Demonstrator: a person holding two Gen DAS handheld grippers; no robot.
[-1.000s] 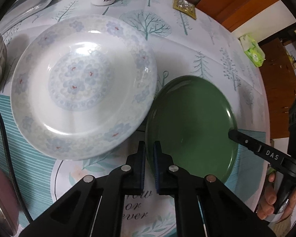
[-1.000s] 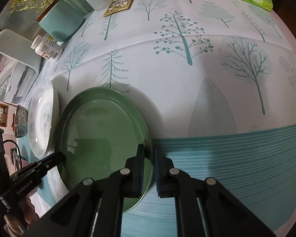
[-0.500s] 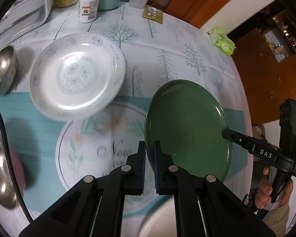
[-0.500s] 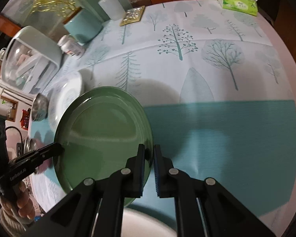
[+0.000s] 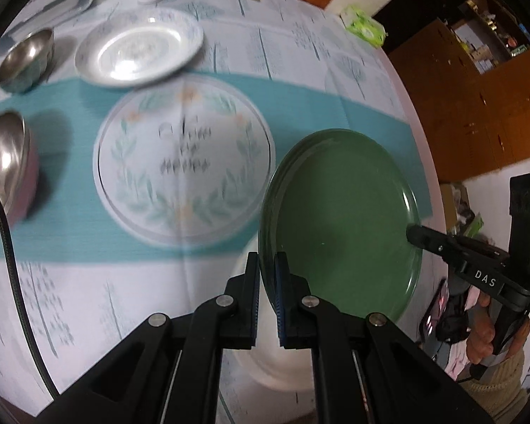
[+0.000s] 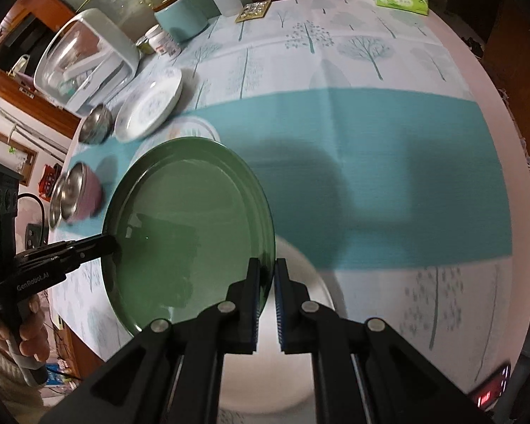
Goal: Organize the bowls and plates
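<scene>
- Green plate hangs clear above the desk, over a white dish near the front edge; whether that dish is a plate or bowl I cannot tell
- Left tool is clamped on one side of the rim; right tool is clamped on the opposite side
- Floral plate and two steel bowls lie well apart, at the far left of the desk
- Risk, as I judge it: both grips are thin pinches on a glossy rim; if the two tools drift apart or twist unevenly, the plate could slip free and strike the dish below
- Lowering it tilted could land one edge first; it might chip or slide off
</scene>
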